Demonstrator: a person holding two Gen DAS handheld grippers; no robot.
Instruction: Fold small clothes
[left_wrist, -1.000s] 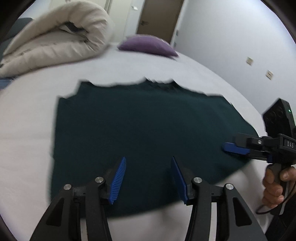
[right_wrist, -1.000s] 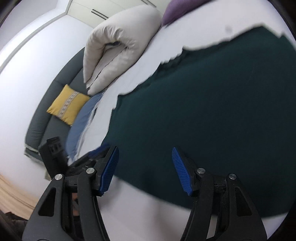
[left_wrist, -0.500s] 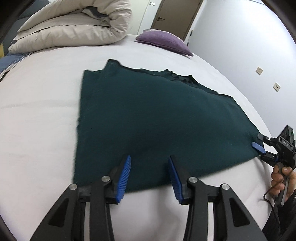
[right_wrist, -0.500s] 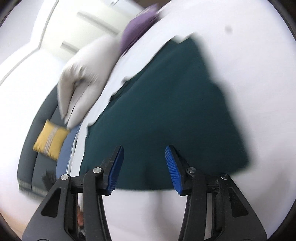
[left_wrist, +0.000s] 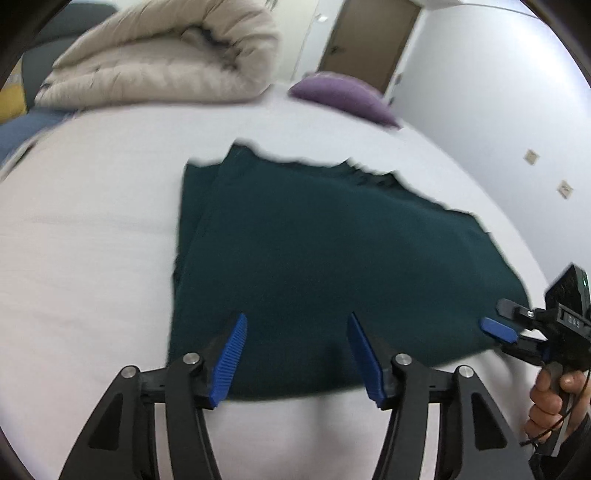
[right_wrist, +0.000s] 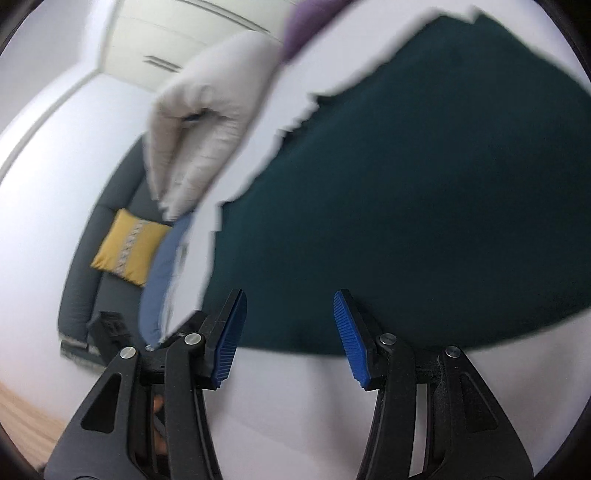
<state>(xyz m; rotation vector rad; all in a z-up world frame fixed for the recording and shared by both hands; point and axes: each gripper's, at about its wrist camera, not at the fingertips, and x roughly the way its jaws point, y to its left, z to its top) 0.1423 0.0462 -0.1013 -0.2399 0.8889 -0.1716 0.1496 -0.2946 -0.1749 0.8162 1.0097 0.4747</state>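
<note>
**A:** What are the tools doing?

**B:** The left gripper (left_wrist: 295, 354) hangs over the near hem of the dark green garment (left_wrist: 332, 258). Its jaws are opening, the cloth lies beneath them, and nothing is pinched. The right gripper (right_wrist: 290, 326) stands partly open over the same hem further along, also empty; from the left wrist view it sits at the garment's near right corner (left_wrist: 498, 330).

**B:** And the garment itself?

**A:** Spread flat in the middle of the bed (left_wrist: 92, 258), its hem towards the near edge. One side looks already turned in, with a doubled layer along the left.

**B:** So which step?

**A:** I'd judge a fresh fold is being set up. Next, each gripper must sink onto the hem and close on it before lifting it towards the far edge.

**B:** Any containers?

**A:** None visible; only a rolled duvet (left_wrist: 166, 62) and purple pillow (left_wrist: 340, 94) at the far end.
</note>
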